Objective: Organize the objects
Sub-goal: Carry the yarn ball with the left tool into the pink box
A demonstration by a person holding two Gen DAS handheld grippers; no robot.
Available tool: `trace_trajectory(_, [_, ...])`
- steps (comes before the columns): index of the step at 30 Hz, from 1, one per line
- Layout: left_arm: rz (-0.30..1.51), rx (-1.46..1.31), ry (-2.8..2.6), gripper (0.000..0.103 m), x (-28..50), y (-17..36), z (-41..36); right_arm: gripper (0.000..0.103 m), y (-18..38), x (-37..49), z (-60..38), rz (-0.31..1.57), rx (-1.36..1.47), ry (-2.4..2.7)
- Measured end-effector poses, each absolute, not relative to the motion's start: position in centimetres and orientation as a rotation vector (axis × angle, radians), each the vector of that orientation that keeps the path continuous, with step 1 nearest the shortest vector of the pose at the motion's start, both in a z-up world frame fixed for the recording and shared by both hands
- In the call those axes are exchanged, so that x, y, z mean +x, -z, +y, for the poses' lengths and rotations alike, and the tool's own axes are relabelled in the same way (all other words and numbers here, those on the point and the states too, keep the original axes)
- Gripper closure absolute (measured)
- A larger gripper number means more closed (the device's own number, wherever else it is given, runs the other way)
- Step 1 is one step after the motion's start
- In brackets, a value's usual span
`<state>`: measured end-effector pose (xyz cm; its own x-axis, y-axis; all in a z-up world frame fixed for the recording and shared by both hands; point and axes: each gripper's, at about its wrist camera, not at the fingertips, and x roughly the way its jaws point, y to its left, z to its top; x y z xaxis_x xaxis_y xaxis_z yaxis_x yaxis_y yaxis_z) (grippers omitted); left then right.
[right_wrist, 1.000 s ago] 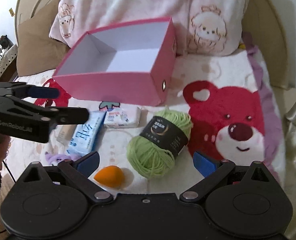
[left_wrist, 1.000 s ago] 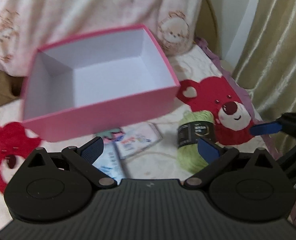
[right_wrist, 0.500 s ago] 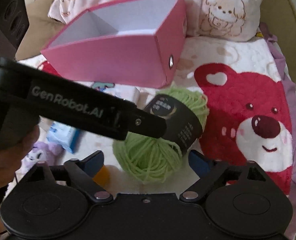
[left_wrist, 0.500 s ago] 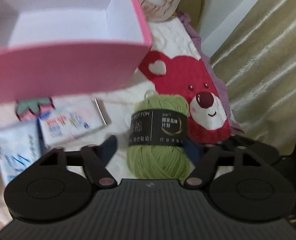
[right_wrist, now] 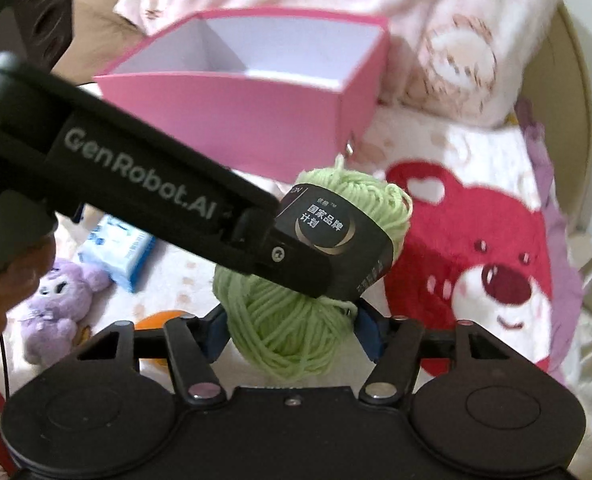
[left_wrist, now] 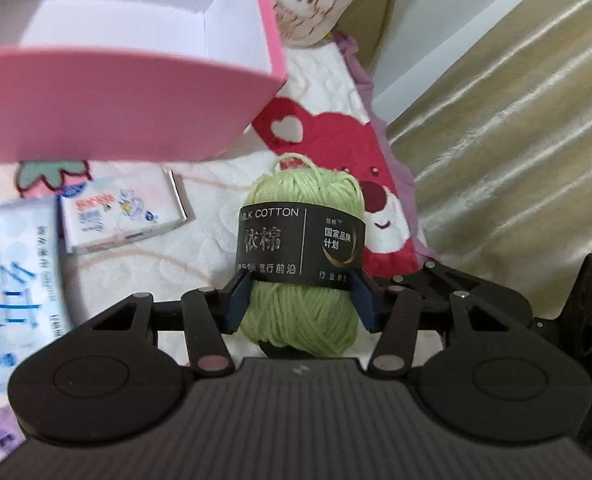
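Observation:
A green yarn ball with a black label lies on the bear-print blanket. My left gripper has closed on it, both blue pads pressing its sides. In the right wrist view the same yarn ball sits between the fingers of my right gripper, which also press against it, and the left gripper's arm crosses over it from the left. An open, empty pink box stands just behind; it also shows in the right wrist view.
Two tissue packs lie left of the yarn. A purple plush toy and an orange sponge lie at front left. Pillows stand behind the box, and a curtain hangs on the right.
Both grippers have moved in on the yarn ball and closed on it. The left gripper swung right from the box front to the yarn.

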<state>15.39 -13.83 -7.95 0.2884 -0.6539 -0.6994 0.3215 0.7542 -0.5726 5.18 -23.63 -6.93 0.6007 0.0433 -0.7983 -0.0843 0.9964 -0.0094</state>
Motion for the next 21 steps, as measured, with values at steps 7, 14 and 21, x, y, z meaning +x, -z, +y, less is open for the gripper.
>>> trace_trajectory(7, [0.998,-0.312,0.664,0.051,14.3,1.4,-10.4,0.035,1.6,5.1,-21.0,0.805,-0.149,-0.119])
trace_trajectory(14, [0.894,-0.25,0.572,0.051,15.2,-3.5,-8.1,0.035,-2.5,8.6,-19.3,0.703,-0.2,-0.163])
trace_trajectory(21, [0.876,-0.28,0.527,0.051,20.3,-3.9,-7.5,0.035,-4.6,14.8,-20.1,0.706,-0.139,-0.184])
